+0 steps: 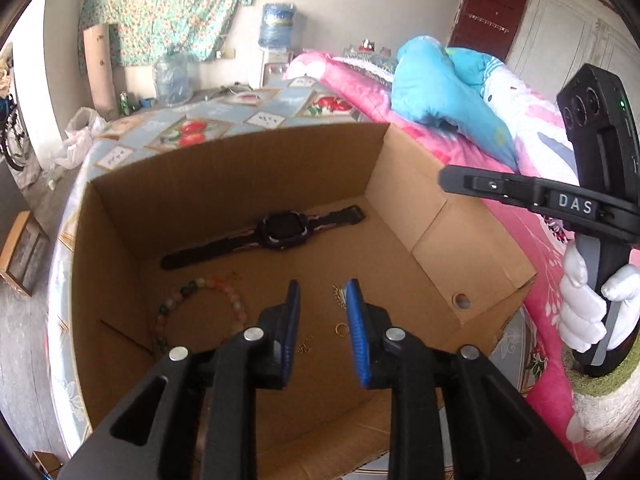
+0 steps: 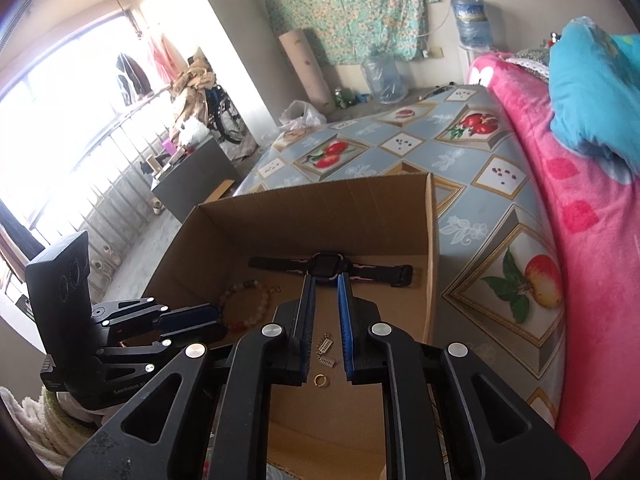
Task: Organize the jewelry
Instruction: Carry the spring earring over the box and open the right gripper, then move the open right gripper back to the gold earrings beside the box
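Both hand-held grippers hung over an open cardboard box [image 1: 400,184] on the surface. The left hand-held gripper [image 1: 322,320] stood slightly open with nothing between its pads; the right hand-held gripper [image 2: 326,320] likewise, narrowly parted and empty. On the box floor lay a watch [image 2: 328,266] near the far wall, a bead bracelet [image 1: 200,308], a gold ring [image 2: 321,380] and small earrings [image 2: 325,350].

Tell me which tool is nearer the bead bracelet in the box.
Left. The left tool has its tips right beside the bead bracelet, while the right tool hangs further along the box, above the small gold ring.
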Available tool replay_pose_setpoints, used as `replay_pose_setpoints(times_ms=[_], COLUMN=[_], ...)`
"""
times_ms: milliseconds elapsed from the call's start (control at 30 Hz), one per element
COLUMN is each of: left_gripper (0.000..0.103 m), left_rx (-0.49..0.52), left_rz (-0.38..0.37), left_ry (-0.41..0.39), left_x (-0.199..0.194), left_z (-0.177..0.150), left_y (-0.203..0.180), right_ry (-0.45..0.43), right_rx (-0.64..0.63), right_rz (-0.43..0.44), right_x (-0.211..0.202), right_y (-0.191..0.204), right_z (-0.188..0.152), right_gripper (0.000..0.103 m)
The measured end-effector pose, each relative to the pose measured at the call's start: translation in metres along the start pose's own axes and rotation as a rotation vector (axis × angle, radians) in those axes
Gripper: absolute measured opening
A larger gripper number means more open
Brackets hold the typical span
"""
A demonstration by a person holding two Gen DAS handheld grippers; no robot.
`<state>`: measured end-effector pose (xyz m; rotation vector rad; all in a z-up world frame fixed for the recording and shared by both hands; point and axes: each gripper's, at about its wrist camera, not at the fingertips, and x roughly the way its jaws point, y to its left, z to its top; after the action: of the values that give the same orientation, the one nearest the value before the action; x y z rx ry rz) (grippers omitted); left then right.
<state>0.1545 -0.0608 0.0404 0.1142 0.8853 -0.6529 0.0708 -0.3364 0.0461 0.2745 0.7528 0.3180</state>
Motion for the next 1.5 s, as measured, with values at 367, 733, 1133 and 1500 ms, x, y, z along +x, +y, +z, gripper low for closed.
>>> replay_pose_setpoints(times_ms=[367, 733, 1133, 1500], left_gripper=[0.023, 0.034, 0.039, 0.026], left_rx=[-0.026, -0.02, 0.071, 0.087], left_rz=[0.017, -0.006, 0.154, 0.219], left_ry=[-0.143, -0.242, 0.011, 0.065], left_x=[-0.049, -0.124, -0.042, -0.008], left_z=[-0.01, -0.087, -0.142, -0.152], left_y=[0.002, 0.008, -0.011, -0.01], right_ry=[-0.107, -0.215, -0.019, 0.023], right_rx=[0.004, 0.078, 0.304, 0.241], right_rz=[-0.007, -0.016, -0.014, -0.052], right_x=[-0.051, -0.112, -0.081, -0.069], right_y=[0.005, -0.007, -0.028, -0.008], right_z=[-0.016, -0.086, -0.171, -0.179], right_gripper=[0.021, 0.029, 0.031, 0.031])
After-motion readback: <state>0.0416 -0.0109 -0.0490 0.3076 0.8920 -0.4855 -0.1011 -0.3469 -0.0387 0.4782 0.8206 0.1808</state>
